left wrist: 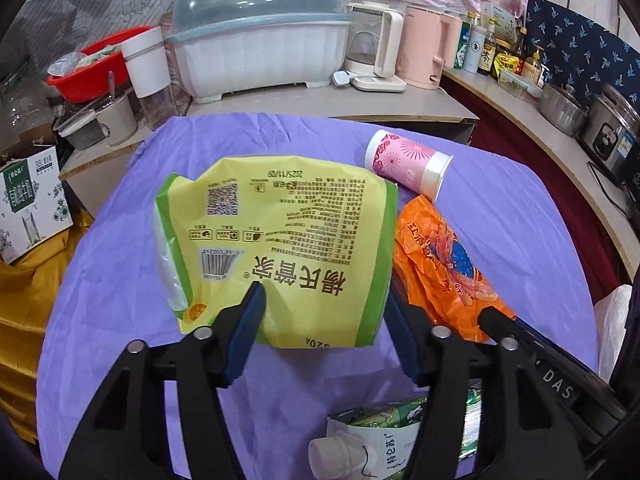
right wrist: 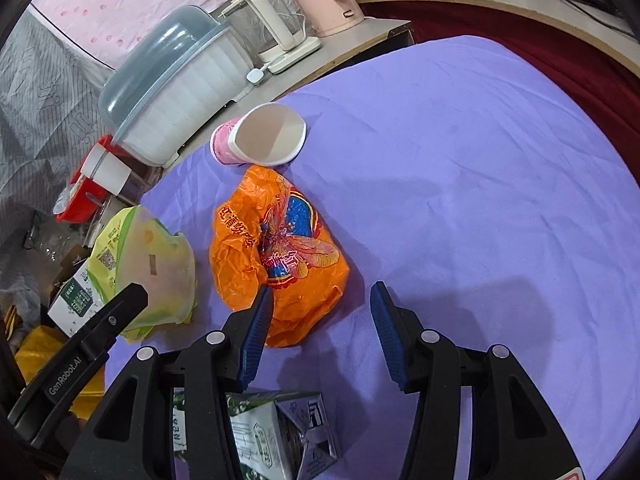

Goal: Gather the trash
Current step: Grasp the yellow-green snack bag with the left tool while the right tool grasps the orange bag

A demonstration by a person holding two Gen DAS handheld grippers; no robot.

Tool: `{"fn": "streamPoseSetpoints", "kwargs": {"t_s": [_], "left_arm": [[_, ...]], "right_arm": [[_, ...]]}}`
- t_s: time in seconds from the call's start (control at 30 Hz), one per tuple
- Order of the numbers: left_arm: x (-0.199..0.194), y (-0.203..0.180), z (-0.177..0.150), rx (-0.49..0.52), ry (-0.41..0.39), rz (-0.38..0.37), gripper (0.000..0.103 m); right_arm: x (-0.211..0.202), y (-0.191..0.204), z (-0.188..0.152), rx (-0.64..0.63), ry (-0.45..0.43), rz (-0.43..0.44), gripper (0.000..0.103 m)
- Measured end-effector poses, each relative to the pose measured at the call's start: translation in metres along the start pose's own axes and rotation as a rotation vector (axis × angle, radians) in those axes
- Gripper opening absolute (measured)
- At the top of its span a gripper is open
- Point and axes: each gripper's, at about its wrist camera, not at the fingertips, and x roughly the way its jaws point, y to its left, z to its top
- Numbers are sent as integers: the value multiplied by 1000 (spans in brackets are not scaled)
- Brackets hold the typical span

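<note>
A yellow-green snack bag [left wrist: 280, 240] lies on the purple cloth [left wrist: 520, 220]. My left gripper [left wrist: 325, 296] is open around its near end, the left fingertip over the bag's face and the right finger along its right edge, with no squeeze showing. To the right lie a crumpled orange plastic bag [right wrist: 280, 248] and a tipped pink paper cup [right wrist: 260, 136]. My right gripper [right wrist: 321, 292] is open just above the orange bag's near end, its left fingertip over it. A flattened green-and-white milk carton [right wrist: 276, 432] lies under both grippers, partly hidden.
Behind the table a counter holds a covered dish box [left wrist: 256, 40], a glass kettle [left wrist: 372, 48], a pink kettle [left wrist: 424, 52] and a red basin [left wrist: 92, 76]. Bottles and pots [left wrist: 564, 108] line the shelf at right. A cardboard box [left wrist: 32, 208] sits at left.
</note>
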Motion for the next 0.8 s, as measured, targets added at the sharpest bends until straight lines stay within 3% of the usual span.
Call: {"fn": "streamPoseSetpoints", "kwargs": {"t_s": [0.13, 0.2, 0.3, 0.4, 0.8], "left_arm": [[8, 0, -1, -2, 34, -19, 29], [10, 0, -2, -3, 42, -25, 17], [8, 0, -4, -4, 43, -24, 11], [2, 1, -5, -9, 37, -26, 9], [-59, -4, -6, -33, -38, -56, 7]], "right_arm": [[6, -2, 0, 10, 1, 8, 44], [9, -2, 0, 13, 10, 16, 26], [9, -2, -1, 16, 13, 18, 12], [0, 0, -2, 8, -9, 17, 7], [-83, -2, -5, 11, -156, 32, 6]]}}
